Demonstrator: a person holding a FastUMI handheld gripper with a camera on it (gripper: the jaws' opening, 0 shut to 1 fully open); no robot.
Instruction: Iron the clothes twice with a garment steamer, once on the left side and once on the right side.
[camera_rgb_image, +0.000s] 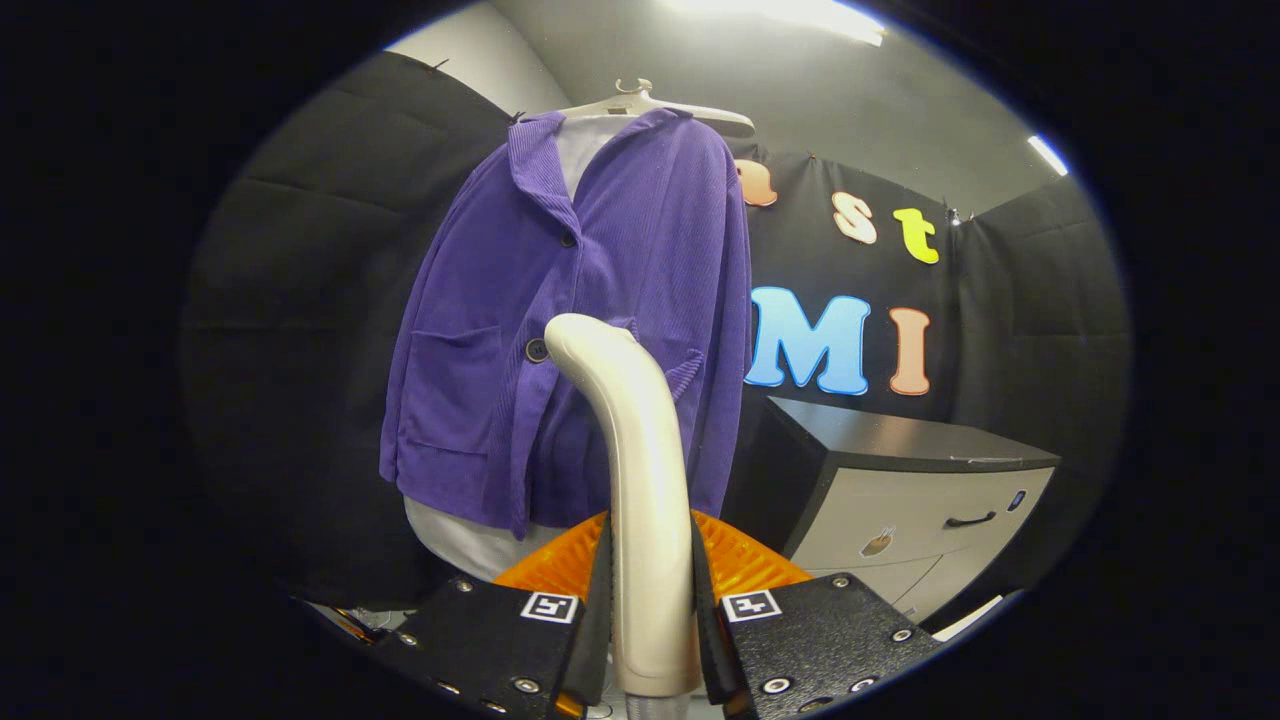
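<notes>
A purple corduroy jacket (590, 320) hangs on a pale hanger (650, 105) over a white garment whose hem shows below it. My gripper (650, 610) is shut on the cream handle of the garment steamer (640, 480), both fingers pressing its sides. The steamer rises between the fingers and its curved head sits in front of the jacket's middle, near a dark button. Whether the head touches the cloth is unclear.
An orange ribbed object (740, 560) lies just beyond the fingers, behind the steamer. A cabinet (900, 490) with a dark top and pale drawers stands to the right of the jacket. Black padded booth walls surround the scene.
</notes>
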